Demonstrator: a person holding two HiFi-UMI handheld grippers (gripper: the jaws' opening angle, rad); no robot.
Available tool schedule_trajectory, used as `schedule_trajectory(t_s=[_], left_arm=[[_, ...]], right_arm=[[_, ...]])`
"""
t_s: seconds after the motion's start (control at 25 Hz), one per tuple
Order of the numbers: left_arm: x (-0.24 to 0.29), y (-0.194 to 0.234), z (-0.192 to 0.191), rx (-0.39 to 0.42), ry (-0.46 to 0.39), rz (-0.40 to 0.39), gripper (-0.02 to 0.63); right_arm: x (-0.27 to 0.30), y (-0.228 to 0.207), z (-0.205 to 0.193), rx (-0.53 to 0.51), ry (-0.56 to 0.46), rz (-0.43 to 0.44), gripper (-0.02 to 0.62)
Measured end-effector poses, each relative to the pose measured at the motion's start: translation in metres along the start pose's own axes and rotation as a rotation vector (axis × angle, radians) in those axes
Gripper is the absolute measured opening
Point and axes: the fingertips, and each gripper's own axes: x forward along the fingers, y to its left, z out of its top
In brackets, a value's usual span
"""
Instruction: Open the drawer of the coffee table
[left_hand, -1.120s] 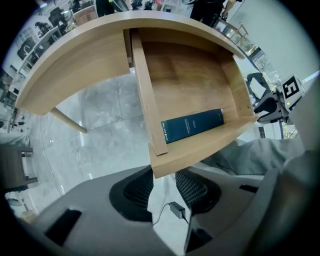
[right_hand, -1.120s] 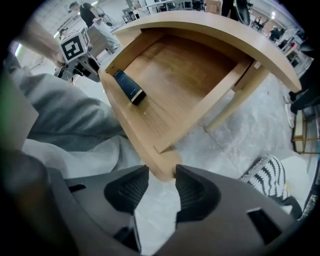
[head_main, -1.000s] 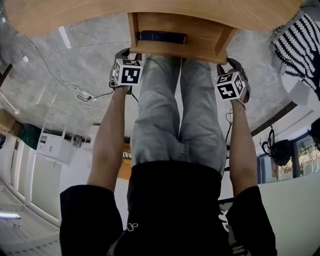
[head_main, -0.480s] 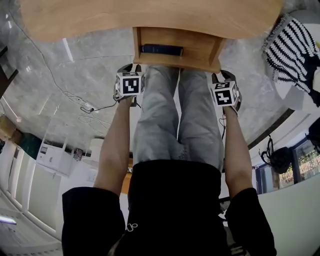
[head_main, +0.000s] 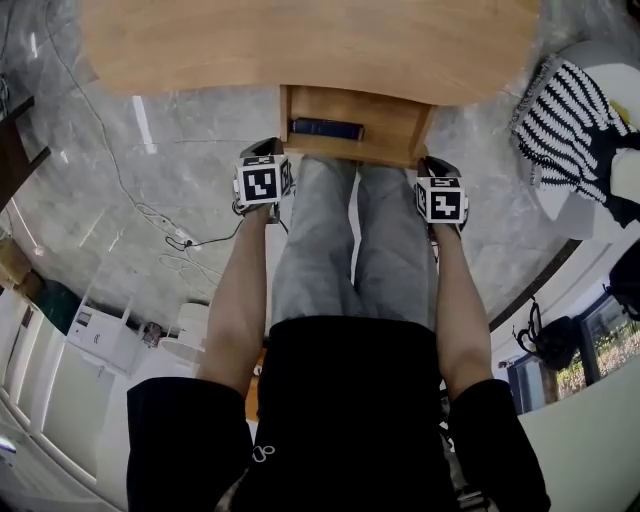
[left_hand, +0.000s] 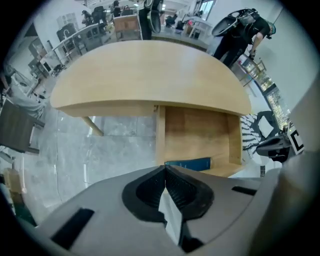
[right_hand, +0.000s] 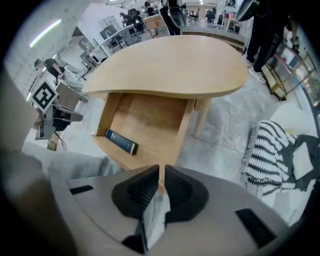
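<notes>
My left hand-held gripper (left_hand: 164, 168): jaws just closed, tips touching, empty. My right hand-held gripper (right_hand: 160, 172): closing too, thin slit left, nothing between. Both point down, arms straight, flanking the drawer (head_main: 395, 125). It stands pulled out from under the surface (head_main: 310, 40), with a blue book (head_main: 326, 128) inside, print unreadable.

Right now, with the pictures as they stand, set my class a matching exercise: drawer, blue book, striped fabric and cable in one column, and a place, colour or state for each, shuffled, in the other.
Things:
1. drawer
2. blue book
3. striped fabric
4. cable

Descriptions:
A. black and white
B. trailing over the floor, left of the tabletop in the head view
C. pulled out from under the tabletop
D. lying inside the drawer

Pairs: 1-C, 2-D, 3-A, 4-B
</notes>
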Motion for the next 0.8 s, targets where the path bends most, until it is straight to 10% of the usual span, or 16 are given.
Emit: schedule_trajectory(t_s=[0.8], left_arm=[[-0.154,-0.079,0.148,-0.041,-0.372,-0.124,0.009]], right_arm=[[-0.14,0.031,0.14,0.111,-0.385,0.147,0.011]])
